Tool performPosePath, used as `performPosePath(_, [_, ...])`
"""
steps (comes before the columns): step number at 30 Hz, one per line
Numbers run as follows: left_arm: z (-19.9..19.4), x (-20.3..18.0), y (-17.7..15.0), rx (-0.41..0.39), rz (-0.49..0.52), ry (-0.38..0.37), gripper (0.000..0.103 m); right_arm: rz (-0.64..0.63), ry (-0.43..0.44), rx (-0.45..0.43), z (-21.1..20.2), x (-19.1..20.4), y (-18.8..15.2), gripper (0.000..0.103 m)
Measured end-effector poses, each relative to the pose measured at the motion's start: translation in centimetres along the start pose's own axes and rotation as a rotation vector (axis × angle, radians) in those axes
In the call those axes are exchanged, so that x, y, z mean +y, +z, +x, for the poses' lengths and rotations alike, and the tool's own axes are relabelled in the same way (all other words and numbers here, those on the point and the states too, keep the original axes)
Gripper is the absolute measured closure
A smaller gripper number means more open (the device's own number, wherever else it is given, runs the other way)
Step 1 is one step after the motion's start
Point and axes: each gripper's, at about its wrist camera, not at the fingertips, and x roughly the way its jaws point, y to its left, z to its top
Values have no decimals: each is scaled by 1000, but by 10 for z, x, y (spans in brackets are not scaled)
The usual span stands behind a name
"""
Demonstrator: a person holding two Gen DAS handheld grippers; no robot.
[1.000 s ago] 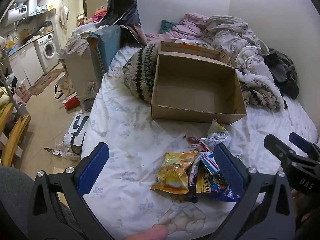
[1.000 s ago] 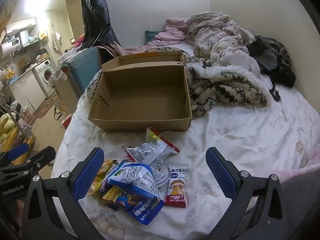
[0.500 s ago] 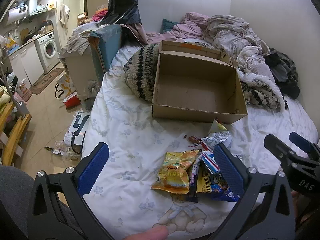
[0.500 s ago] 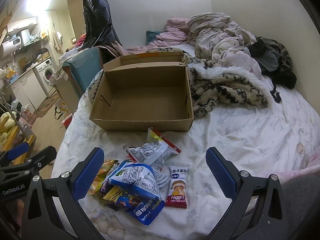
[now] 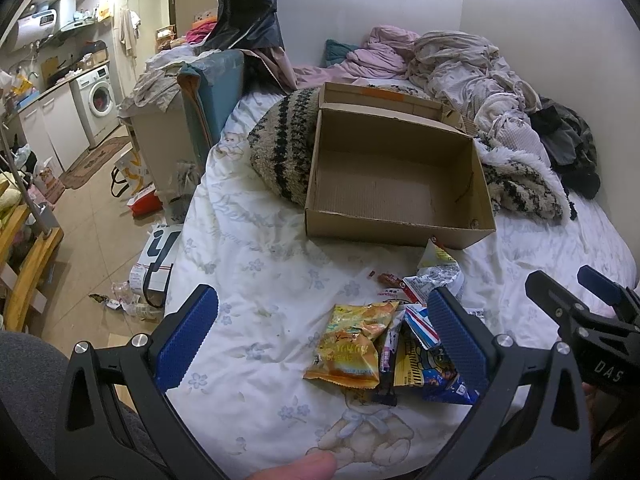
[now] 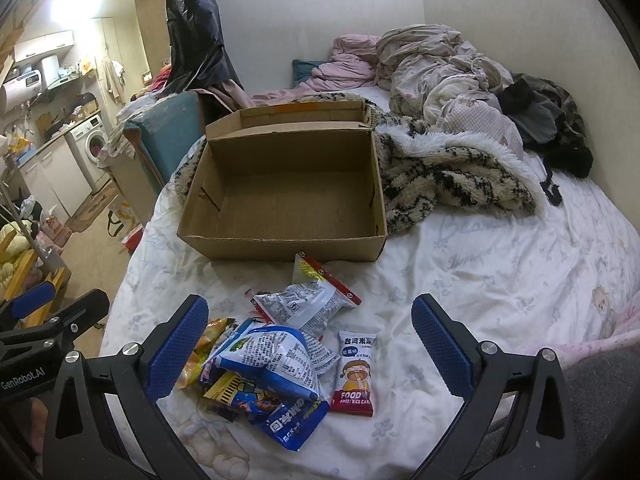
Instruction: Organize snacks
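Both grippers wide apart, holding nothing. Snack pile [image 6: 276,364] sits on the bed just short of the empty cardboard box [image 6: 288,248]. Right gripper [image 6: 308,348]: take the loose rice-cake pack [image 6: 356,372] first. Left gripper [image 5: 320,336]: yellow bag [image 5: 352,348] by one edge.

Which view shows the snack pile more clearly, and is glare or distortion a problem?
Right wrist view: snack pile sharp, evenly lit, printing legible. Left wrist view: that gripper's own finger covers part of the pile. Both: fisheye bends the edges; cardboard box stays glare-free.
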Motion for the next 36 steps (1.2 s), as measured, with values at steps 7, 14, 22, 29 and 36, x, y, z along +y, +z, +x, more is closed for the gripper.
performPosePath(7, [0,0,1,-1,1,3,0,-1,-1,0,0,0,1,0])
performPosePath(14, [1,1,3,-3,1,11,0,-2,-2,0,0,0,0,0])
performPosePath(22, [1,1,3,-4,3,10,0,-3,-2,1,0,1,0,0])
performPosePath(29, [1,1,3,-4,3,10,0,-1,-3,1,0,1,1,0])
performPosePath(36, [2,3,4,3,-4,15,0,-1,-2,1,0,1,0,0])
